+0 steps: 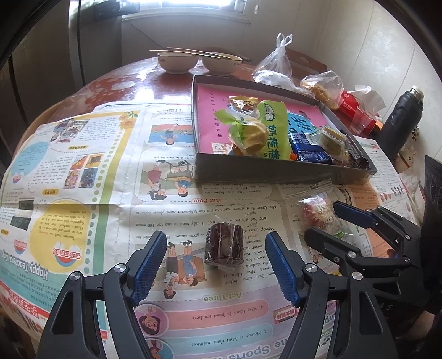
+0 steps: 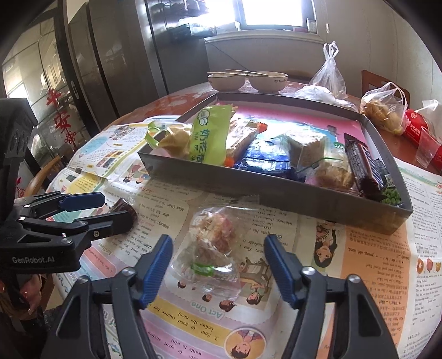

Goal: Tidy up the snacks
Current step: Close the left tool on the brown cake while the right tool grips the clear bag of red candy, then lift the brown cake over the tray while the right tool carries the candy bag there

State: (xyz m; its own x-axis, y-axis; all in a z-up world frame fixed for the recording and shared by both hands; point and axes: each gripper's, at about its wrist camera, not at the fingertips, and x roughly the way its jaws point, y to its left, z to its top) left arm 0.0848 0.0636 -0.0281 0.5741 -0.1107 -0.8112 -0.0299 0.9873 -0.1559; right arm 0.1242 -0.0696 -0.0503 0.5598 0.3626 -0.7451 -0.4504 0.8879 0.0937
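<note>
Both the left gripper (image 1: 216,265) and the right gripper (image 2: 218,269) are black plastic with silver screws and ribbed blue pads (image 2: 154,269), one body marked "GenRobot.AI".

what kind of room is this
Probably a home dining room or kitchen: a round table laid with newspaper, two bowls with chopsticks across them, and a window behind.
</note>
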